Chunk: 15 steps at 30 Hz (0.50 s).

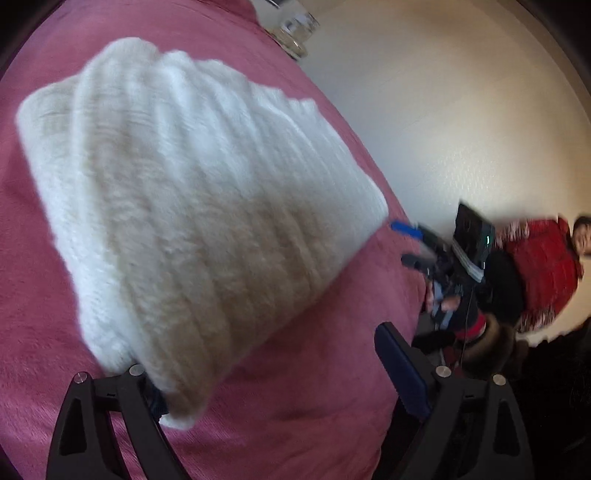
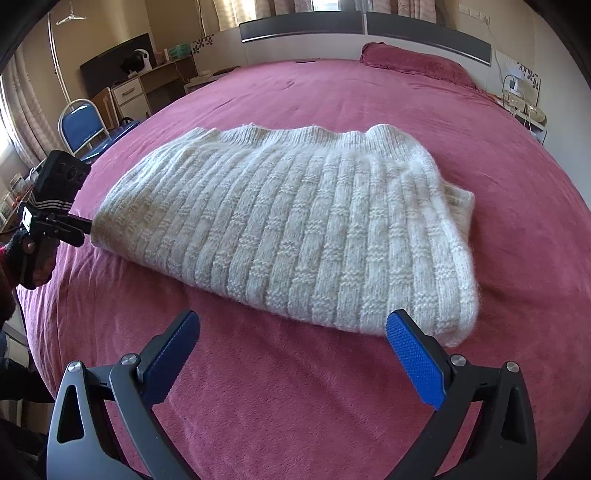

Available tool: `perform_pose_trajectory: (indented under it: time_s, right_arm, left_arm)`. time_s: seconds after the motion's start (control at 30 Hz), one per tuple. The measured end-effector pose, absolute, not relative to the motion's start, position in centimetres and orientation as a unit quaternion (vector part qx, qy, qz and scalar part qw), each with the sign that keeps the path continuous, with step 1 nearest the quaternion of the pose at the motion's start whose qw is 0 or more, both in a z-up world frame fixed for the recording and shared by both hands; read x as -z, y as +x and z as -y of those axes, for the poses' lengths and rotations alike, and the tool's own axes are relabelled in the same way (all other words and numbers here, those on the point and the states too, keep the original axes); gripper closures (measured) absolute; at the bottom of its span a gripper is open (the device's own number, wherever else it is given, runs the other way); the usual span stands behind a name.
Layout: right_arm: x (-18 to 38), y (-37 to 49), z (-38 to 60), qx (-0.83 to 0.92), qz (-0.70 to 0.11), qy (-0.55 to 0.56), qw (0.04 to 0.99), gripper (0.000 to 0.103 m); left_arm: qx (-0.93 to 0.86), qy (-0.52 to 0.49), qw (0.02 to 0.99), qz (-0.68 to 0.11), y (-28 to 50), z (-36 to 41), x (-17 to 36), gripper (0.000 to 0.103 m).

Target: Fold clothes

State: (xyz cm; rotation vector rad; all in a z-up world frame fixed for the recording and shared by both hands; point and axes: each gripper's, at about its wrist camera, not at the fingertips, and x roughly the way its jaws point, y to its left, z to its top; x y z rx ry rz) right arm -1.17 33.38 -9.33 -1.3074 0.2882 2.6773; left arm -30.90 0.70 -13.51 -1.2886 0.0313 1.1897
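Observation:
A folded white ribbed knit sweater (image 2: 295, 229) lies on the pink bed cover (image 2: 295, 398). My right gripper (image 2: 291, 354) is open and empty, just short of the sweater's near edge. My left gripper (image 1: 273, 376) is open at the sweater's (image 1: 192, 206) corner; the corner lies over its left finger (image 1: 136, 391), its right finger (image 1: 402, 373) is well apart. In the right wrist view the left gripper (image 2: 79, 229) touches the sweater's left end. In the left wrist view the right gripper (image 1: 410, 243) shows beyond the sweater's far corner. That view is blurred.
A pink pillow (image 2: 413, 62) and headboard (image 2: 362, 26) are at the bed's far end. A blue chair (image 2: 83, 123) and a desk (image 2: 147, 85) stand left of the bed. A person in red (image 1: 543, 266) is at the bed's edge.

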Motion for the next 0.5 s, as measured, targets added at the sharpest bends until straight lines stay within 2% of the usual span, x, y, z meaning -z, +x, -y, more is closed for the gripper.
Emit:
perform_pose_trajectory:
  time_s: [0.17,0.33,0.5]
  right_arm:
    - [8.6,-0.1,-34.1,-0.895,-0.075,-0.432,0.081,0.0]
    - [8.1,1.2,-39.0,-0.891,-0.094,-0.428,0.119,0.0]
    - [7.5,2.4,-43.4,-0.892,-0.066,-0.438,0.085,0.0]
  left_arm:
    - [-0.507,-0.563,0.648,-0.071,-28.0,-0.3,12.7,0.009]
    - [-0.523,-0.57,0.625,-0.105,-26.5,-1.2,13.1,0.009]
    - [-0.651,-0.529,0.526,-0.143,-26.2,-0.7,10.9,0.011]
